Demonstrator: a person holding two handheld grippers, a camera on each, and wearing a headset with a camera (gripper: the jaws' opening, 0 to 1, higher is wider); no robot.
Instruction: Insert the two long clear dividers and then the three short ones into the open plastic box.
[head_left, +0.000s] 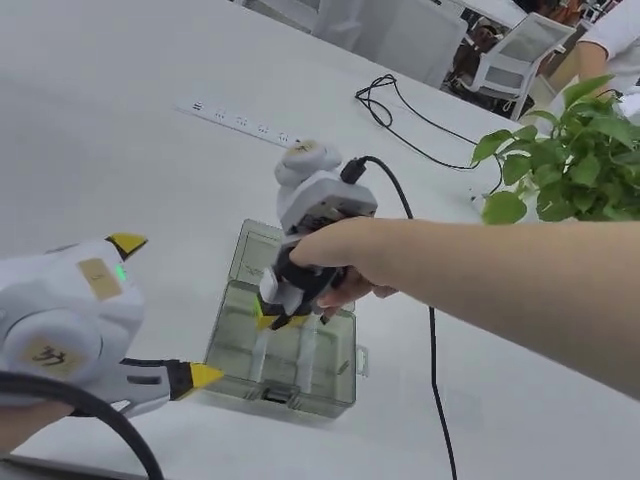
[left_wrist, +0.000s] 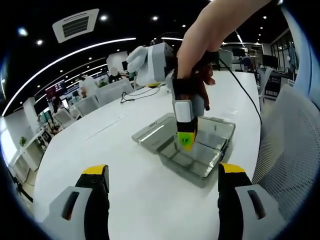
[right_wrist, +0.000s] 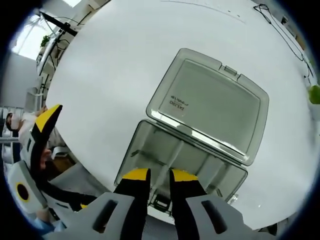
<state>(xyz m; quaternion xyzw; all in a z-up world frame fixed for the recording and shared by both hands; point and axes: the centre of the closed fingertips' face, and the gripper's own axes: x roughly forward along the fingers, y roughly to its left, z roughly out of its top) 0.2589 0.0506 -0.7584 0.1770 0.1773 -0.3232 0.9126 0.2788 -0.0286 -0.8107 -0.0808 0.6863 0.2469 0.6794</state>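
The open clear plastic box (head_left: 322, 385) lies mid-table with its lid (head_left: 250, 250) folded flat behind it. Dividers stand inside it as pale lines. A hand holds my right gripper (head_left: 285, 318) tip-down over the box's middle. In the right gripper view its jaws (right_wrist: 159, 176) stand nearly together over the box (right_wrist: 145, 145), with a thin clear divider (right_wrist: 166, 161) edge-on between them. My left gripper (head_left: 166, 310) hovers open to the box's left, nothing between its fingers. The left gripper view has its jaws (left_wrist: 163, 170) wide apart, facing the box (left_wrist: 220, 135) and the right gripper (left_wrist: 186, 140).
A white power strip (head_left: 240, 122) lies at the far side of the table. A black cable (head_left: 432, 340) runs past the box's right side. A green plant (head_left: 570, 150) stands at the right. Office chairs (head_left: 520, 50) are beyond the table.
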